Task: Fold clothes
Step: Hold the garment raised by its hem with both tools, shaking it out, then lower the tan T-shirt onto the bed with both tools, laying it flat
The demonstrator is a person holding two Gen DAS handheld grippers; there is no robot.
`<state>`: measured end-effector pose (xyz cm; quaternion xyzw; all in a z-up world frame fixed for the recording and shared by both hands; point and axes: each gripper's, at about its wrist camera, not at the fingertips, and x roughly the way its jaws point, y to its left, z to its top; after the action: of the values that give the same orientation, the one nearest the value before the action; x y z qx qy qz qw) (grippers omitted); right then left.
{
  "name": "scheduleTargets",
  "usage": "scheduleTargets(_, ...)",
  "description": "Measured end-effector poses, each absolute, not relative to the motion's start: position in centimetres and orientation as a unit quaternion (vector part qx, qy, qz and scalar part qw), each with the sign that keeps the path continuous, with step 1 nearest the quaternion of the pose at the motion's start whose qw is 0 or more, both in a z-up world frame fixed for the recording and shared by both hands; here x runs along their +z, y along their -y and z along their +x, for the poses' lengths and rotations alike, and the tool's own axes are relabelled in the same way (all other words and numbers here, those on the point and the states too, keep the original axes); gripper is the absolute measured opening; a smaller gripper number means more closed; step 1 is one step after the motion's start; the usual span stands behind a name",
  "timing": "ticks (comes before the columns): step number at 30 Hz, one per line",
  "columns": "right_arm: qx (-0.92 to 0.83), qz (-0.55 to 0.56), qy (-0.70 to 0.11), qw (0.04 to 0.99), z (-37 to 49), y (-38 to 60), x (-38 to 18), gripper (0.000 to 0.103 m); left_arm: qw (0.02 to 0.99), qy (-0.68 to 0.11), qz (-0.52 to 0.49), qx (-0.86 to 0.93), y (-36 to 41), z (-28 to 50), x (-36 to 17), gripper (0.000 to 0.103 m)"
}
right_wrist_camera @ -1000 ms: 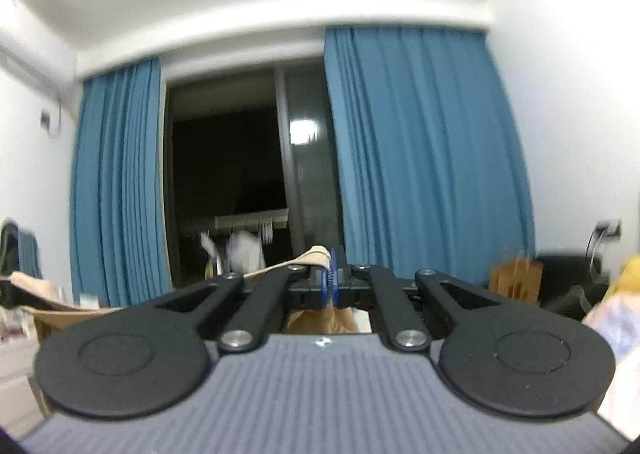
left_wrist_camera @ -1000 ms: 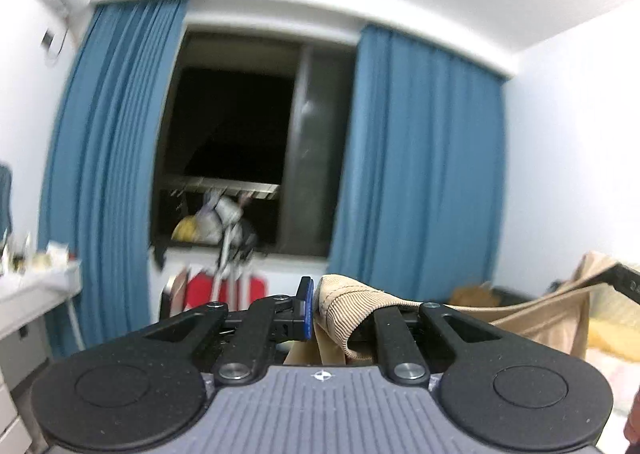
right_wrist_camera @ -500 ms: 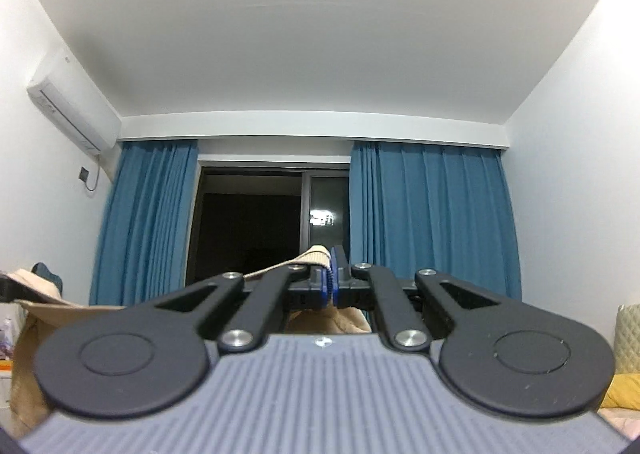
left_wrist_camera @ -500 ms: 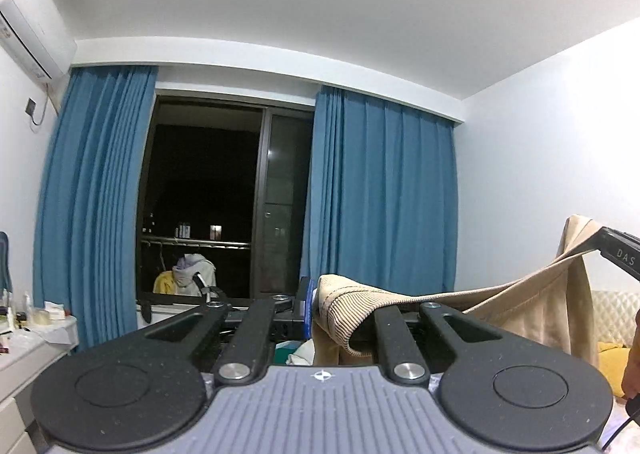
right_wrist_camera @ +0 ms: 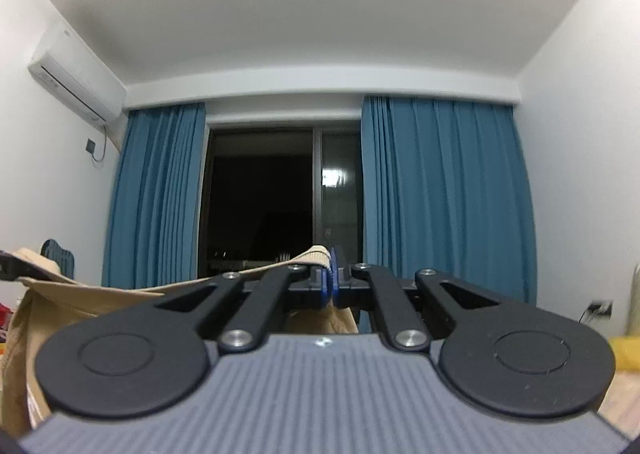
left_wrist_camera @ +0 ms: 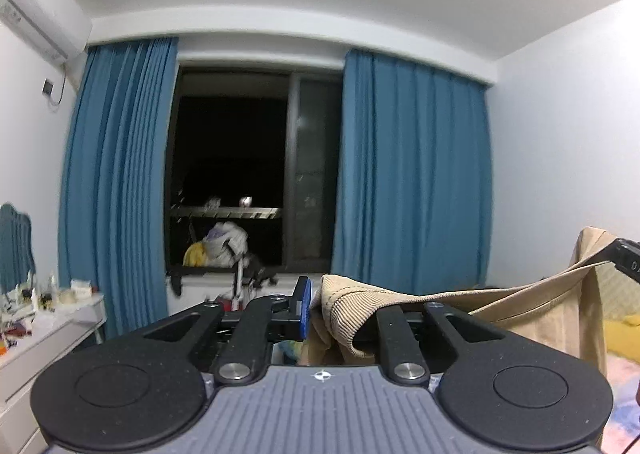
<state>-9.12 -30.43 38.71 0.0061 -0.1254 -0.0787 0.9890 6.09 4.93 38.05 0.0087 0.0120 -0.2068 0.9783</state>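
Note:
A beige garment with a ribbed hem (left_wrist_camera: 344, 306) is held up in the air, stretched between both grippers. My left gripper (left_wrist_camera: 314, 304) is shut on its ribbed edge; the cloth runs right to the other gripper's tip (left_wrist_camera: 624, 258) and hangs down (left_wrist_camera: 560, 318). In the right wrist view my right gripper (right_wrist_camera: 332, 282) is shut on the ribbed edge (right_wrist_camera: 316, 256); the cloth stretches left (right_wrist_camera: 100, 290) to the left gripper's tip (right_wrist_camera: 8, 266) and hangs below.
Blue curtains (left_wrist_camera: 412, 173) frame a dark window (left_wrist_camera: 232, 173) ahead. A white desk with clutter (left_wrist_camera: 48, 310) stands at the left. An air conditioner (right_wrist_camera: 76, 89) hangs on the left wall. Bedding with a yellow item (left_wrist_camera: 620, 334) lies at the right.
Both views rose toward the ceiling half a second ago and have since tilted down somewhat. Both grippers have kept their hold on the beige garment throughout.

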Motion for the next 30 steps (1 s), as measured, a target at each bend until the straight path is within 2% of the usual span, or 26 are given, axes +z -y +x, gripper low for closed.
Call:
scheduleTargets(5, -0.068, 0.038, 0.065, 0.995, 1.1, 30.6, 31.4, 0.005, 0.982, -0.065, 0.014, -0.179, -3.7, 17.2, 29.0, 0.016)
scheduleTargets(9, -0.063, 0.060, 0.005, 0.996, 10.9, 31.1, 21.9, 0.005, 0.980, -0.126, 0.013, -0.156, -2.6, 27.5, 18.9, 0.016)
scheduleTargets(13, -0.068, 0.066, -0.083, 0.992, 22.1, 31.7, 10.5, 0.005, 0.967, -0.222, 0.008, -0.122, -1.1, 38.7, 7.0, 0.016)
scheduleTargets(17, -0.077, 0.074, -0.168, 0.980, 31.9, 32.0, 0.4, 0.005, 0.953, -0.285, 0.029, -0.094, 0.3, 47.8, -3.5, 0.015)
scheduleTargets(22, -0.087, 0.111, -0.275, 0.951, 39.2, 33.5, -9.8, 0.005, 0.929, -0.362, 0.034, -0.074, 1.5, 55.3, -13.1, 0.015)
scheduleTargets(25, -0.085, 0.125, -0.303, 0.941, 41.1, 34.0, -12.3, 0.005, 0.937, -0.323, 0.104, -0.085, 2.8, 55.3, -15.3, 0.015)
scheduleTargets(28, -0.076, 0.122, -0.309, 0.940, 41.3, 33.7, -12.3, 0.006, 0.938, -0.324, 0.093, -0.086, 2.2, 54.9, -15.1, 0.016)
scheduleTargets(30, -0.064, 0.122, -0.319, 0.938, 41.2, 33.8, -11.7, 0.007, 0.937, -0.324, 0.096, -0.091, 2.1, 54.2, -14.3, 0.025)
